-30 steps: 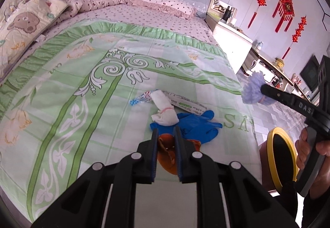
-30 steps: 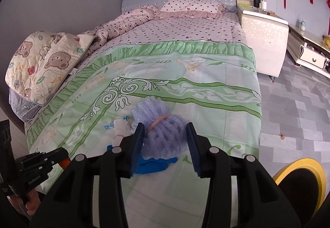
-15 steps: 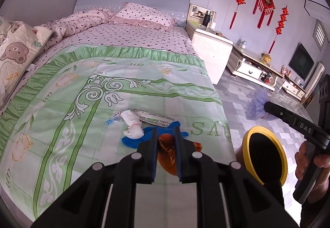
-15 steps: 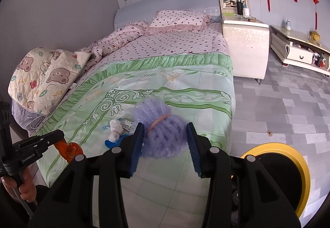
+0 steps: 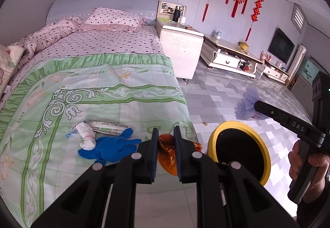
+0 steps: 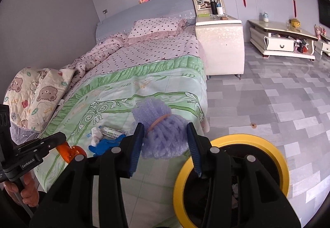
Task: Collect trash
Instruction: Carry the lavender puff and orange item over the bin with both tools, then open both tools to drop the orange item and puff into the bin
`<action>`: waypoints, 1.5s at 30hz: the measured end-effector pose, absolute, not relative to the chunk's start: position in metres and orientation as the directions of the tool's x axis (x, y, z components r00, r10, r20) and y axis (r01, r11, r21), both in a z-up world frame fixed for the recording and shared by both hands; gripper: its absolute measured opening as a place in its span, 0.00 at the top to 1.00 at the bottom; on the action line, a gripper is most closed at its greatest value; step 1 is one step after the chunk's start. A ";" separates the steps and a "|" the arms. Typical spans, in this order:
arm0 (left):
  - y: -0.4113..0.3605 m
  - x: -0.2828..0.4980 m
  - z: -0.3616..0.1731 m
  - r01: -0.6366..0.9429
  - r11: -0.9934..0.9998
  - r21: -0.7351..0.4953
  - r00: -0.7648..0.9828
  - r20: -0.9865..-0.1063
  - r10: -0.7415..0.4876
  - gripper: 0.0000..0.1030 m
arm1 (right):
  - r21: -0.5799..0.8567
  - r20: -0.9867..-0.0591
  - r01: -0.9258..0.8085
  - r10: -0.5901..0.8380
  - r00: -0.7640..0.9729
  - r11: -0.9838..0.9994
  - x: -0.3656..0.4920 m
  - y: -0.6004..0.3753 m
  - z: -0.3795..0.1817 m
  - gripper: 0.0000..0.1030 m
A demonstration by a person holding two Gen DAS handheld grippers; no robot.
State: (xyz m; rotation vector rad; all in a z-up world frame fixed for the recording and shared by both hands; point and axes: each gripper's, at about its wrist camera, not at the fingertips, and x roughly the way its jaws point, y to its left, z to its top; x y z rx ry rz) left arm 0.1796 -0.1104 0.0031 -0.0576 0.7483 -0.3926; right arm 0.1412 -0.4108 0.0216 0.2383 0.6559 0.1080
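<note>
The left gripper [image 5: 165, 141] pinches a crumpled orange wrapper [image 5: 167, 154], jaws nearly closed. The right gripper [image 6: 166, 139] clamps a purple foam net bundle [image 6: 163, 133], jaws partly apart.

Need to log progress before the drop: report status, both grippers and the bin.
Left gripper shut on orange scrap; right gripper shut on purple foam wad. Yellow-rimmed bin on floor beside bed, mouth unobstructed. Blue glove, white wad, wrapper on bedspread.
</note>
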 end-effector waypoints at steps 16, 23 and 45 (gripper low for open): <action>-0.200 0.192 0.000 0.437 0.875 -0.209 0.595 -0.662 -0.455 0.87 | 0.248 -0.573 0.099 0.063 0.817 0.964 0.104 -0.483 0.033 0.60; -0.232 0.194 -0.006 0.469 0.858 -0.207 0.569 -0.672 -0.474 0.87 | 0.265 -0.584 0.147 0.037 0.811 0.953 0.094 -0.508 0.025 0.60; -0.300 0.198 -0.057 0.523 0.821 -0.229 0.442 -0.751 -0.491 0.85 | 0.309 -0.638 0.248 0.006 0.770 0.918 0.090 -0.546 -0.017 0.57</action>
